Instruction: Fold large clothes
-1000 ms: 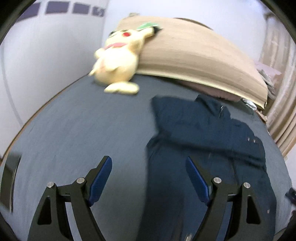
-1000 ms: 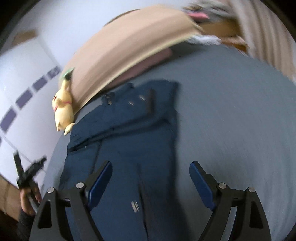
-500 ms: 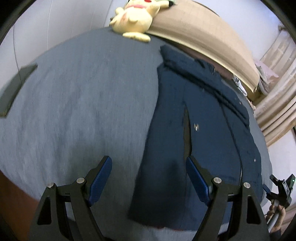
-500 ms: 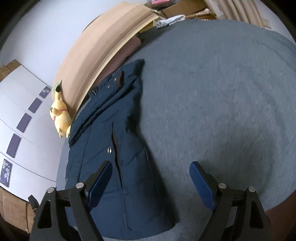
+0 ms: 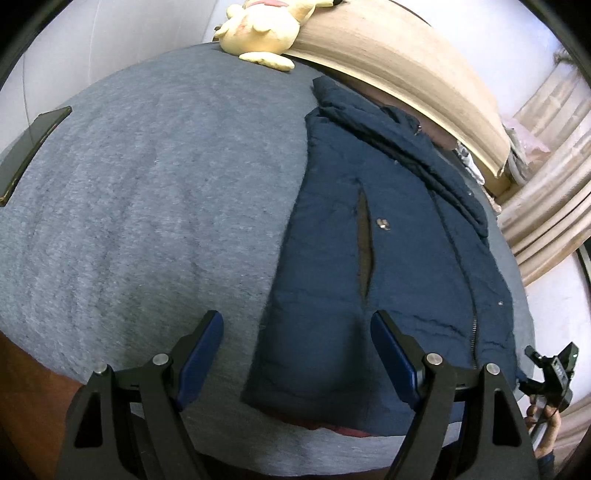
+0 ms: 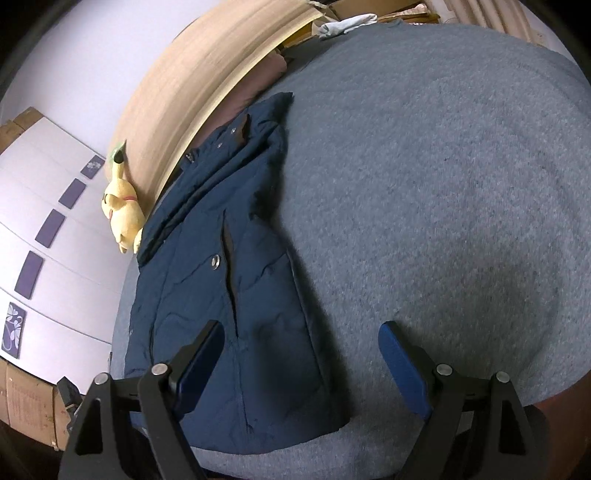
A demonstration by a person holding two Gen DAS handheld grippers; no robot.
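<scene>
A navy padded jacket (image 5: pixel 399 258) lies flat on a grey bed cover (image 5: pixel 147 206), collar toward the headboard, hem near the front edge. In the right wrist view the same jacket (image 6: pixel 236 295) fills the left half, lying on the bed cover (image 6: pixel 443 184). My left gripper (image 5: pixel 297 339) hovers open above the jacket's lower left corner, with nothing between its blue pads. My right gripper (image 6: pixel 301 350) stands open above the jacket's lower right edge, holding nothing. The right gripper also shows at the far right of the left wrist view, in a hand (image 5: pixel 546 424).
A yellow plush toy (image 5: pixel 262 29) leans on the wooden headboard (image 5: pixel 399 70). A dark flat object (image 5: pixel 33 147) lies at the bed's left edge. Curtains (image 5: pixel 546 192) hang to the right. Cardboard boxes (image 6: pixel 29 402) stand by the white wall (image 6: pixel 55 229).
Both grippers dropped and pulled back toward the foot of the bed, tilting down, so the jacket's hem is now under them. The jacket has not moved.
</scene>
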